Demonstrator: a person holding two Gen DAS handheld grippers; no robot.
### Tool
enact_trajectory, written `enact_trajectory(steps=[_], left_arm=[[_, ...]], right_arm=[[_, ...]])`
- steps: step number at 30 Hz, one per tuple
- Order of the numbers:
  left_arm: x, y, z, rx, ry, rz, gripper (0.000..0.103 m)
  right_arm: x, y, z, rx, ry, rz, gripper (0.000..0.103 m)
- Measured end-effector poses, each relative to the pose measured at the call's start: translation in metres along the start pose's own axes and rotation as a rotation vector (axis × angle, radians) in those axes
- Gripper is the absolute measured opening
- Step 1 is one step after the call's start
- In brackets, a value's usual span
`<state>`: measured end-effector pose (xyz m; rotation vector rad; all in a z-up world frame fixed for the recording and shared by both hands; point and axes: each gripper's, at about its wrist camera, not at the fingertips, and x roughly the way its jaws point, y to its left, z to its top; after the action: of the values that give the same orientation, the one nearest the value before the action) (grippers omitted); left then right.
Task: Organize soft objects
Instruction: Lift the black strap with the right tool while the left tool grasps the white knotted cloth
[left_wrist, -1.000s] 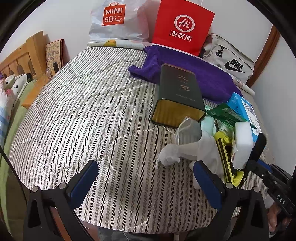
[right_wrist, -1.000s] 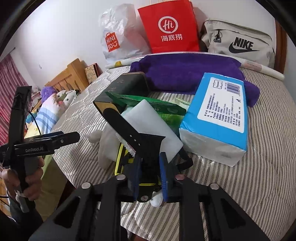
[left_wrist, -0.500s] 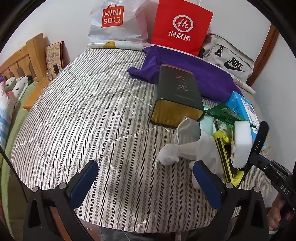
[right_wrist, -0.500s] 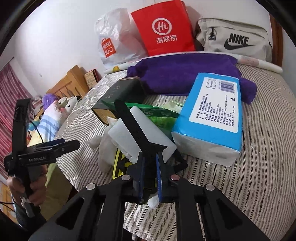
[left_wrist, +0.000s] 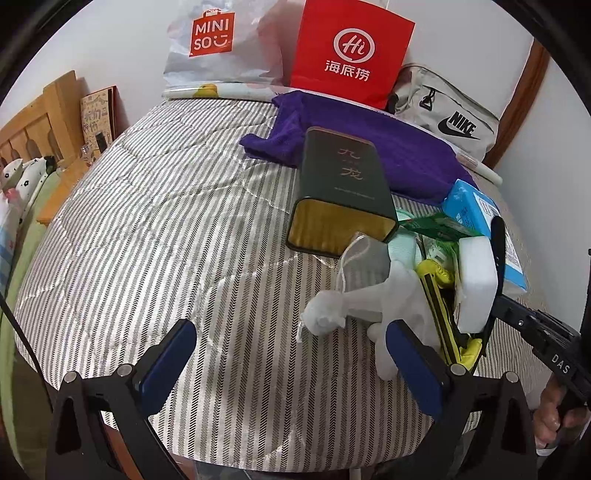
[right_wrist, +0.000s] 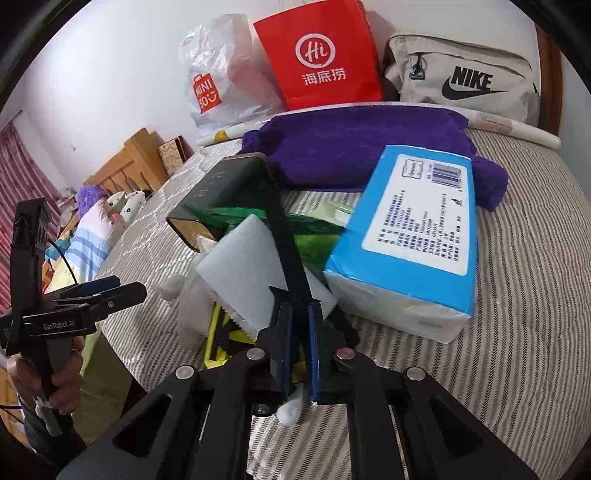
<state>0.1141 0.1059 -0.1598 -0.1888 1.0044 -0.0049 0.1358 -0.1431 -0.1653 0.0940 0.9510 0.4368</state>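
My right gripper (right_wrist: 297, 345) is shut on the black handle (right_wrist: 286, 251) of a white sponge brush (right_wrist: 243, 269), held lifted above the pile; the sponge also shows in the left wrist view (left_wrist: 476, 280). Below it lie a white plush toy (left_wrist: 354, 302), a yellow-and-black tool (left_wrist: 439, 314), green packets (right_wrist: 314, 229), a blue tissue pack (right_wrist: 413, 229) and a dark green tin (left_wrist: 343, 192). A purple towel (left_wrist: 388, 147) lies behind. My left gripper (left_wrist: 291, 363) is open and empty over the striped bed, left of the plush toy.
Against the far wall stand a MINISO plastic bag (left_wrist: 218, 44), a red paper bag (left_wrist: 351, 51) and a beige Nike bag (left_wrist: 447, 118). A wooden headboard (left_wrist: 33, 125) and pillows are at the left. The striped quilt (left_wrist: 147, 221) spreads left of the pile.
My right gripper has closed tighter on the brush handle and lifted the sponge brush up off the pile. The left gripper has stayed where it was.
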Motion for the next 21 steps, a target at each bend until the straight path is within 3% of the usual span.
enact_trajectory(steps=[6, 13, 21], left_arm=[[0.004, -0.002, 0.001, 0.004, 0.011, 0.015, 0.103], [0.009, -0.004, 0.004, 0.005, 0.023, 0.019, 0.103], [0.011, -0.006, 0.003, 0.014, 0.032, 0.016, 0.103]], right_arm=[[0.008, -0.008, 0.005, 0.012, 0.009, 0.002, 0.009], [0.016, -0.020, 0.001, 0.022, 0.070, -0.065, 0.010], [0.027, -0.023, -0.001, 0.031, 0.070, -0.031, 0.015]])
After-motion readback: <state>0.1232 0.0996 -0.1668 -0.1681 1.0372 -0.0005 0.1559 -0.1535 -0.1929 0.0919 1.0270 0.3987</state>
